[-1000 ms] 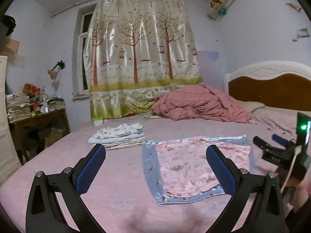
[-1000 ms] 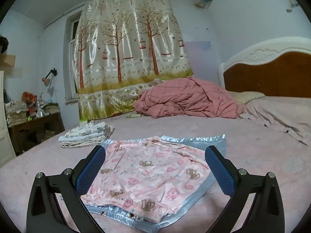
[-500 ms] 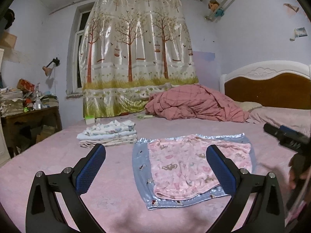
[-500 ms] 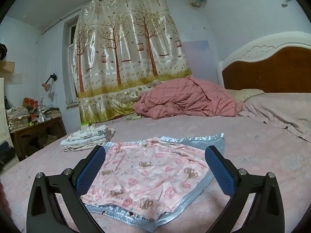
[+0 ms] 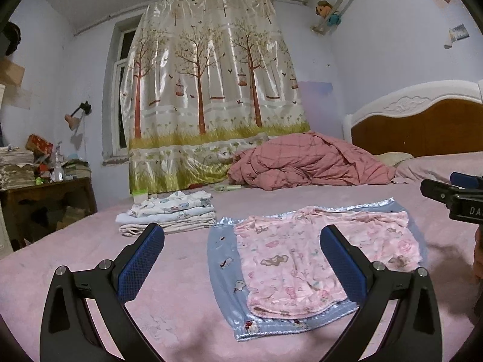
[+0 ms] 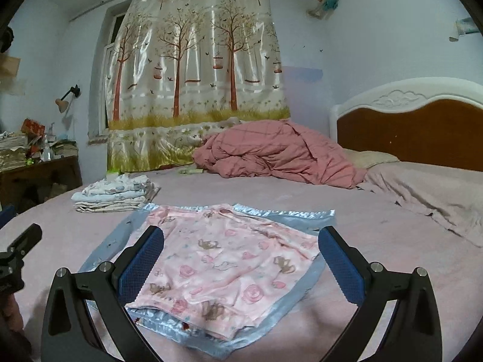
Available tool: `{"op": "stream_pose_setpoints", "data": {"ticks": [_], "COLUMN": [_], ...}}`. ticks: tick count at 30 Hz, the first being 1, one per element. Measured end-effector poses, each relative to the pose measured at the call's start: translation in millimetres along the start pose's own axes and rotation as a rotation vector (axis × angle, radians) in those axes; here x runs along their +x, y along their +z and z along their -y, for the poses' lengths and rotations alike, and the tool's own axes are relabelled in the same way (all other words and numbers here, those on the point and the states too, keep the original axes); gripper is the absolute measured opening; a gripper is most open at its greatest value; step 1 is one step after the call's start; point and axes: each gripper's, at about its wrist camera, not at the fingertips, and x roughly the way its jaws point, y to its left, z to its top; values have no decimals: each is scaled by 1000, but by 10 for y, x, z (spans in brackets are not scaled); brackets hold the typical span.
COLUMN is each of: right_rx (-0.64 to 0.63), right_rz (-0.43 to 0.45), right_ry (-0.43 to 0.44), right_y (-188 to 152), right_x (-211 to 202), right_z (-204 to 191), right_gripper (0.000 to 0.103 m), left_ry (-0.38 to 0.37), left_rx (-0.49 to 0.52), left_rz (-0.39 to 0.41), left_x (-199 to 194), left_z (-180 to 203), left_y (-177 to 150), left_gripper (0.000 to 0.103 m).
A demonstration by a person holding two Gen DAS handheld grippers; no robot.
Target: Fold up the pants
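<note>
The pink printed pants (image 5: 305,259) lie flat on the bed (image 5: 90,259), folded over on top of a shiny pale-blue garment (image 5: 223,259) whose edges stick out around them. Beside the pants, towards the curtain (image 5: 208,96), sits a stack of folded clothes (image 5: 169,214). Beyond the pants, against the headboard (image 6: 416,126), a pink quilt (image 6: 271,157) is heaped up.

The left tool (image 5: 241,262) hangs above the bed with its blue-padded fingers (image 5: 140,267) spread wide and nothing between them; the near left corner of the pants falls in the gap. The right tool (image 6: 241,262) is likewise spread wide and empty, just above the near edge of the pants.

In the left wrist view the right tool's black body shows at the right edge of the frame, past the pants, with white letters "DA" readable before the frame cuts them off.
</note>
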Motion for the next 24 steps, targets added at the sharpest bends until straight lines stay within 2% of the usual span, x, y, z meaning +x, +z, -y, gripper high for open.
{"op": "stream_pose_setpoints", "data": {"ticks": [2, 7, 9, 11, 14, 17, 24], "right_rx": [1, -4, -28, -57, -141, -215, -216], "right_rz": [3, 56, 55, 51, 18, 25, 5], "right_ry": [16, 82, 128, 134, 114, 112, 118], "right_y": [-46, -151, -185, -226, -318, -380, -397], "right_x": [20, 53, 99, 148, 239, 222, 265], "right_z": [-42, -205, -298, -397, -595, -754, -749], "right_gripper": [103, 103, 103, 103, 103, 103, 103], "left_ry": [12, 97, 126, 146, 148, 146, 145], "left_rx": [-9, -23, -21, -20, -18, -11, -15], "left_rz": [1, 19, 36, 43, 33, 16, 18], "left_x": [5, -37, -78, -87, -60, -19, -17], "left_z": [-11, -37, -27, -35, -34, -27, -34], "left_y": [-60, -154, -185, -195, -209, -216, -216], "left_gripper": [103, 103, 103, 103, 103, 103, 103]}}
